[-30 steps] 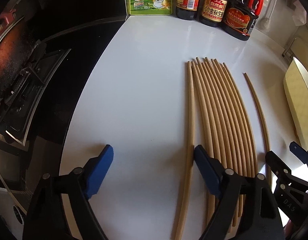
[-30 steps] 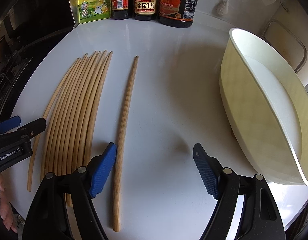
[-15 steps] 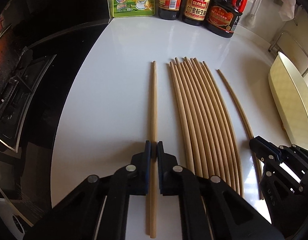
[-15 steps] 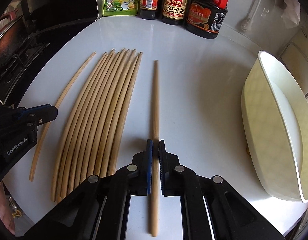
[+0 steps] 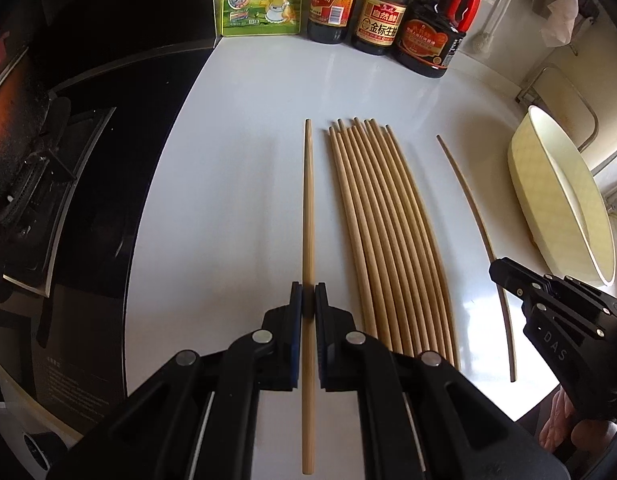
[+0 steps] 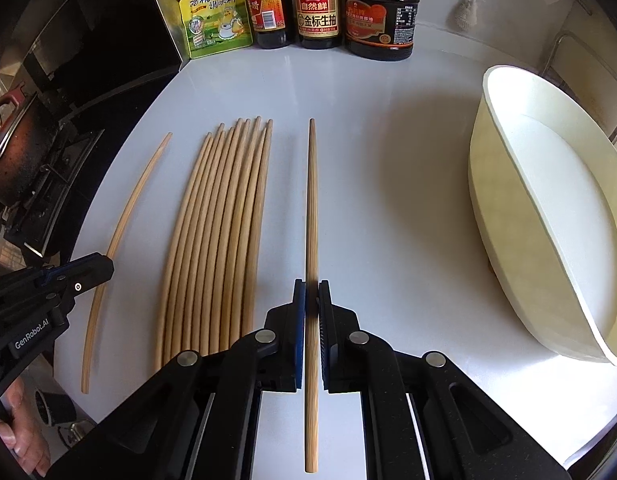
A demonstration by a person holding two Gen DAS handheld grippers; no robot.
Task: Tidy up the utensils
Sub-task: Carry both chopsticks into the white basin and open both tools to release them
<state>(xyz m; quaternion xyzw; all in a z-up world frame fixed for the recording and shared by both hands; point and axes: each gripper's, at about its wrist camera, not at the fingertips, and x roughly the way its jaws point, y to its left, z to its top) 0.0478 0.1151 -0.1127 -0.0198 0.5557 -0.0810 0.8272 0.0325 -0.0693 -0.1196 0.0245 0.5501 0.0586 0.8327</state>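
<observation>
Several wooden chopsticks [image 5: 388,240] lie side by side on the white counter [image 5: 236,200]. My left gripper [image 5: 308,300] is shut on a single chopstick [image 5: 307,200], just left of the pile and held near its lower third. In the right wrist view my right gripper [image 6: 311,300] is shut on another single chopstick [image 6: 311,200], to the right of the pile [image 6: 216,232]. Each gripper shows in the other's view: the right one [image 5: 498,271] on its thin curved stick [image 5: 468,200], the left one [image 6: 102,268] on its stick [image 6: 136,196].
A cream oval tub [image 6: 508,184] stands at the right of the counter. Three dark sauce bottles [image 6: 318,12] and a yellow seasoning pouch [image 6: 216,12] line the back wall. A black stove with a pan [image 6: 16,152] borders the counter's left edge.
Both grippers went from wide open to shut, each closing on one chopstick at the pile's outer side. Both have since risen slightly with their sticks.
</observation>
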